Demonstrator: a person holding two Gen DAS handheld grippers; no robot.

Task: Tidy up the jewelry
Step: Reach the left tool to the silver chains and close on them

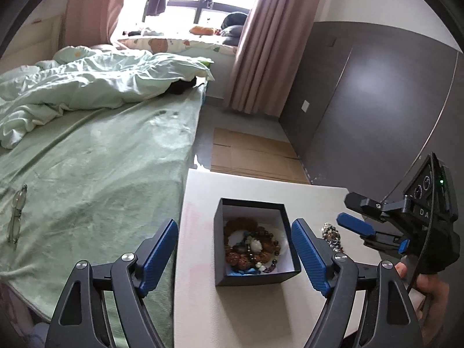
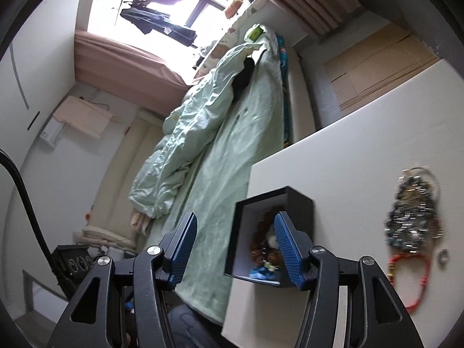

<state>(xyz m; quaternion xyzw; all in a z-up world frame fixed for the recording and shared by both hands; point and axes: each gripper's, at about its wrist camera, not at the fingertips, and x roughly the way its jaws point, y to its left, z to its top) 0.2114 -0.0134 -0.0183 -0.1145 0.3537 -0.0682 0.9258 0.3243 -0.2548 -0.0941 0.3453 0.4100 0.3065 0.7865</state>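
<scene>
In the lower middle of the left wrist view, the white table [image 1: 203, 203] is carrying the black box [image 1: 255, 272] of bracelets [image 1: 249, 246]; you are holding the left claw [image 1: 235, 252] wide astride it. Your right claw [image 2: 235, 249], parted and empty, is sitting over the box's left wall, so swing right to the loose jewelry pile [image 2: 411, 211].

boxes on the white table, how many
1: a black open box holding beaded bracelets, near the table's edge by the bed. Loose jewelry lies beside it. Table parts outside view may hide others.

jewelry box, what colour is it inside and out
Black outside, white inside; the jewelry box shows best in the left wrist view.
</scene>
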